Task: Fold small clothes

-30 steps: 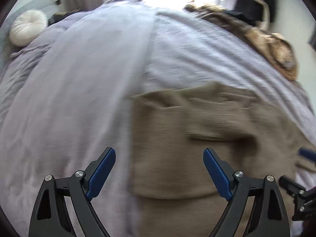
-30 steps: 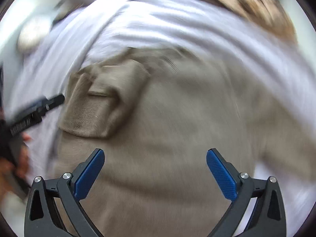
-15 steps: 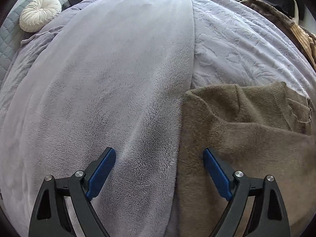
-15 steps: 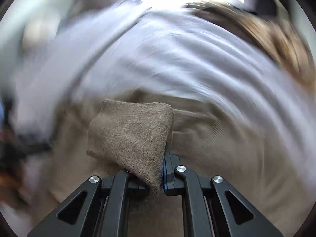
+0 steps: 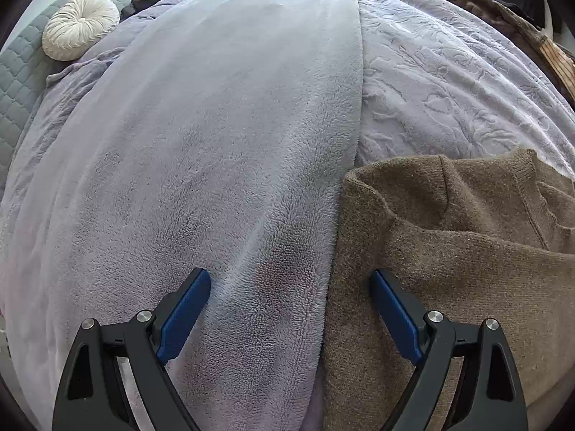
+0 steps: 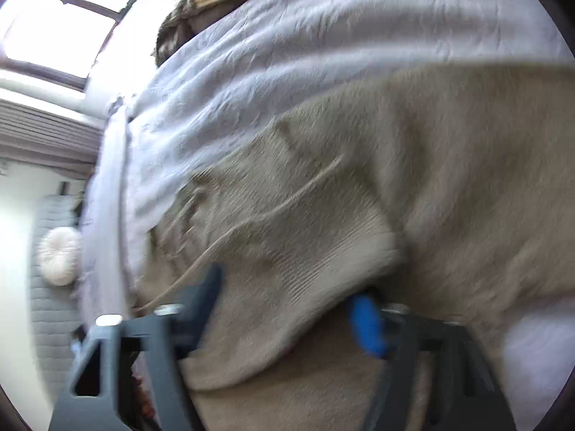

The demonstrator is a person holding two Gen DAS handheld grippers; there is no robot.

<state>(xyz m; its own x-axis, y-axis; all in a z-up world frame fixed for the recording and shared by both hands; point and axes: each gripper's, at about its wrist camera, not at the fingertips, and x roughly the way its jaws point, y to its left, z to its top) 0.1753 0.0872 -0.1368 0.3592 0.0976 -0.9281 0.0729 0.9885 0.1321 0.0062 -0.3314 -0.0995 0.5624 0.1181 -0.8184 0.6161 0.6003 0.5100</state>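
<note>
A brown knit sweater (image 5: 449, 258) lies partly folded on the lilac fleece blanket (image 5: 215, 143) of a bed, at the lower right of the left wrist view. My left gripper (image 5: 289, 309) is open and empty, low over the sweater's left edge, one finger over the blanket and one over the knit. In the blurred right wrist view the sweater (image 6: 449, 179) fills the frame. My right gripper (image 6: 287, 301) is open, with a ribbed cuff or hem (image 6: 305, 269) draped loosely between its fingers.
A round white cushion (image 5: 81, 32) lies at the bed's far left by a grey quilted headboard (image 5: 18, 72). A pile of brown and tan clothes (image 5: 503, 18) sits at the far right. An embossed lilac bedspread (image 5: 449, 89) lies beyond the sweater.
My right gripper, shut on a fold of the sweater half a second ago, has opened and swung round. My left gripper has hardly moved.
</note>
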